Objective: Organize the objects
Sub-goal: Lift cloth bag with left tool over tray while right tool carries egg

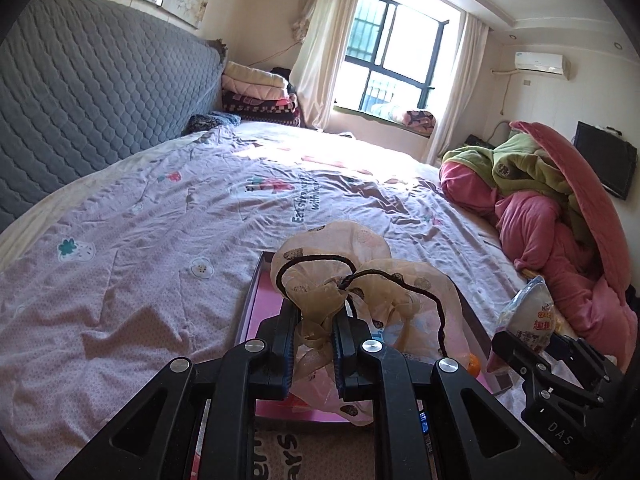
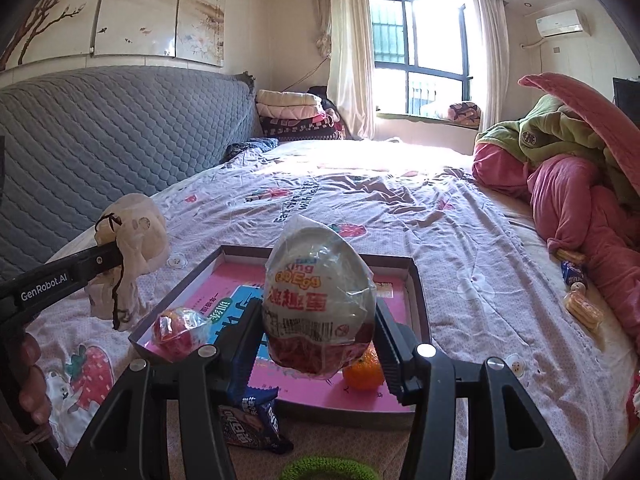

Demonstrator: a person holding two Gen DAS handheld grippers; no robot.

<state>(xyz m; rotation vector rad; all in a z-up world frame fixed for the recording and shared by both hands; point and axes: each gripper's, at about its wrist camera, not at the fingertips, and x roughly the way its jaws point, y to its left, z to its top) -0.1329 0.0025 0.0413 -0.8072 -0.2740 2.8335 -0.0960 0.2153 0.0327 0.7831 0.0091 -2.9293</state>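
Egg: I hold a wrapped toy egg in my right gripper, the two fingers pressed on its sides. It fills the lower middle of the right view, raised above the tray. In the left view it shows at the lower right.
Pouch: my left gripper is clamped tight on a thin beige drawstring pouch with a black cord, bunched between the fingers at the lower middle of the left view. In the right view the pouch hangs at the left edge, beside the tray and not over it.
Tray: a shallow box with a pink printed floor lies on the bed, lower middle of both views.
In the tray: a small red wrapped sweet near its left wall, and an orange fruit near its front, partly behind the egg.
Front of the tray: a dark blue snack packet lies at the front wall; I cannot tell whether it touches it. A green fuzzy ring sits at the bottom edge.
Bed: a pale lilac printed sheet covers it.
Right side: a heap of pink and green bedding, with a few wrapped snacks beside it.
Hand: fingers show at the lower left edge of the right view.
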